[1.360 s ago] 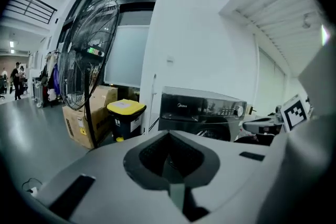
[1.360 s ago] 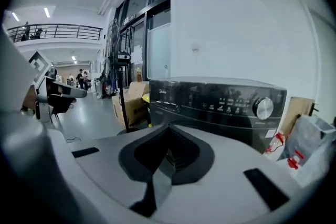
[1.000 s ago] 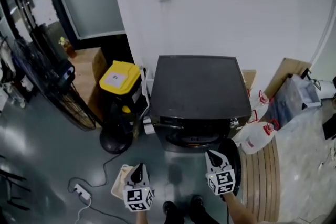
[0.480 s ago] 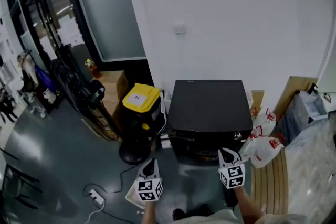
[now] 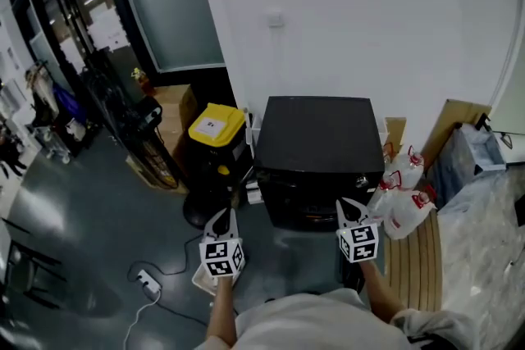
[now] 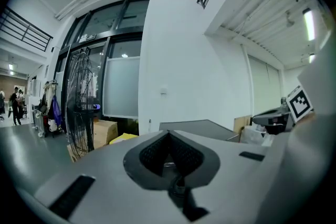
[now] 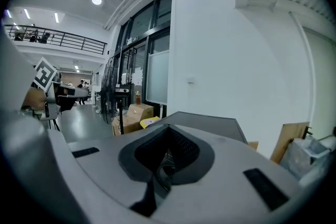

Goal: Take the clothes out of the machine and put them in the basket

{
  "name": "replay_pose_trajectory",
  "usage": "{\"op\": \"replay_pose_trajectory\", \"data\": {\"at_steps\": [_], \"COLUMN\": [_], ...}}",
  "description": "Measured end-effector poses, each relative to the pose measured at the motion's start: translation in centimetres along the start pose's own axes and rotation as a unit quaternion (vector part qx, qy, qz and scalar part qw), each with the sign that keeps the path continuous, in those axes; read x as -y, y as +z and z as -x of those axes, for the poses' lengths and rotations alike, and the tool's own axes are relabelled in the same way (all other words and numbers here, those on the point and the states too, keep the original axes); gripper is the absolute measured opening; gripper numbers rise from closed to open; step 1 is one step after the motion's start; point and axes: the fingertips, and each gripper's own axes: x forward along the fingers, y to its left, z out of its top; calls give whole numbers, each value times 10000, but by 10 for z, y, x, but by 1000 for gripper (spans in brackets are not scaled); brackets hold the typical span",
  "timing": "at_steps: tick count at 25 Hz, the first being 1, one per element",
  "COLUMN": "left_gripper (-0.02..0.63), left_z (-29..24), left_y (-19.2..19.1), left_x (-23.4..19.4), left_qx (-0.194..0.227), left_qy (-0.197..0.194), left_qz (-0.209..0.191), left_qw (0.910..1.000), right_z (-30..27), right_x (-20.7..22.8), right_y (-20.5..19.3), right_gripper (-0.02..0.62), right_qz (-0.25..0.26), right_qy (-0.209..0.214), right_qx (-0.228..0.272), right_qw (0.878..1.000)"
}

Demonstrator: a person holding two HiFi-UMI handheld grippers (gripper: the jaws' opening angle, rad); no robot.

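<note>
1. Broadly, a grey floor (image 5: 90, 258) and a white wall (image 5: 369, 12) fill most of the head view, with glass partitions off to the left.
2. A person (image 5: 303, 324) stands at the bottom edge, both forearms reaching forward.
3. The black, boxy machine (image 5: 316, 139) stands with its back to the wall, straight ahead of the person. Its front is in shadow, so whether clothes lie inside cannot be told.
4. A tall standing fan (image 5: 135, 139) is left of the machine, well apart from it.
5. Crumpled plastic sheeting (image 5: 484, 209) covers the floor on the far right.
6. A yellow-lidded bin (image 5: 217, 125) sits just beside the machine's left side, with a cardboard box (image 5: 174, 106) behind it.
7. Two white jugs (image 5: 400, 197) with red caps lean at the machine's right front corner.
8. The pale basket (image 5: 199, 281) lies on the floor left of the machine's front, mostly covered from above by the left gripper's marker cube.
9. The left gripper (image 5: 223, 215) is held in the air, pointing toward the machine's left front. Its own view shows the jaws clenched tip to tip with nothing between them.
10. The right gripper (image 5: 348, 207) is held before the machine's right front, jaws likewise pressed together and empty.
11. A white power strip (image 5: 148, 283) lies on the floor left of the basket.
</note>
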Motion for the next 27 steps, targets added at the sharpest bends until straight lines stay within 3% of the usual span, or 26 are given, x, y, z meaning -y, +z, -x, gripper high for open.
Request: {"op": "replay_pose_trajectory", "data": {"at_steps": [27], "left_gripper": [18], "left_z": [5], "left_y": [2], "left_x": [-10], "left_qx": [-14], "left_qy": [115], "left_qz": [53], "left_qw": [9999], "right_z": [-20], "right_x": [-23], "right_y": [10], "right_gripper": [21], "right_qz": [138], "right_qy": [254], "right_qx": [-13], "right_qw": [9996]}}
